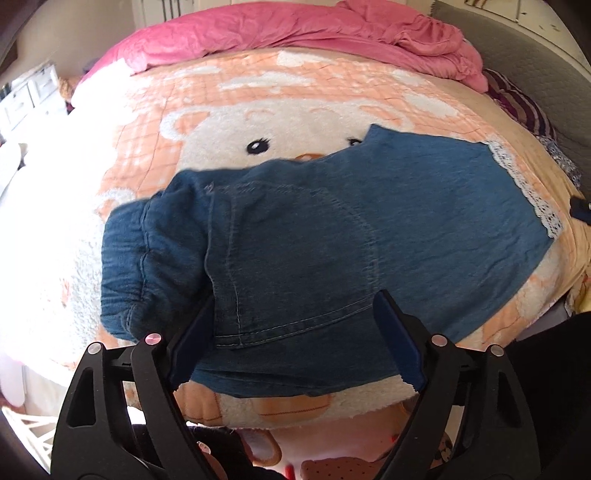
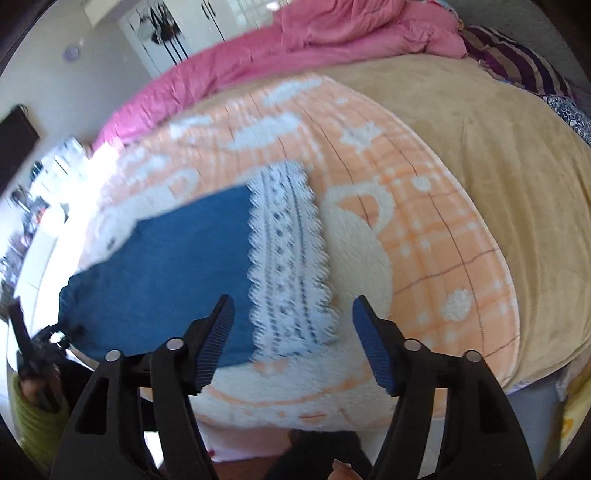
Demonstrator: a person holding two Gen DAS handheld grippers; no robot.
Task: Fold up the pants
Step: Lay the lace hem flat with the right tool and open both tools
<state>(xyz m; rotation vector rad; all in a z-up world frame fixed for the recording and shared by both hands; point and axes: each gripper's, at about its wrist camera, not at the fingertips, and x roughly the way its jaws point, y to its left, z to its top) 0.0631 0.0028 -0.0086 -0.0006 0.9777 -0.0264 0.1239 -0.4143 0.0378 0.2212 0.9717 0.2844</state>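
Folded blue denim pants [image 1: 314,236] with a white lace hem [image 2: 288,258] lie flat on a peach bear-print blanket [image 1: 258,96] covering the bed. The left gripper [image 1: 295,310] hangs over the near edge of the pants, jaws spread and pinching nothing. The right gripper [image 2: 293,306] hangs above the lace hem, jaws likewise apart and empty.

The pants [image 1: 314,236] lie flat on a blanket [image 1: 229,107] spread over the bed, waistband to the left, lace hem [image 2: 290,258] to the right. Behind the blanket, a bunched quilt [image 1: 295,29] runs along the bed's far edge. A striped cloth [image 2: 517,62] lies at the far right.
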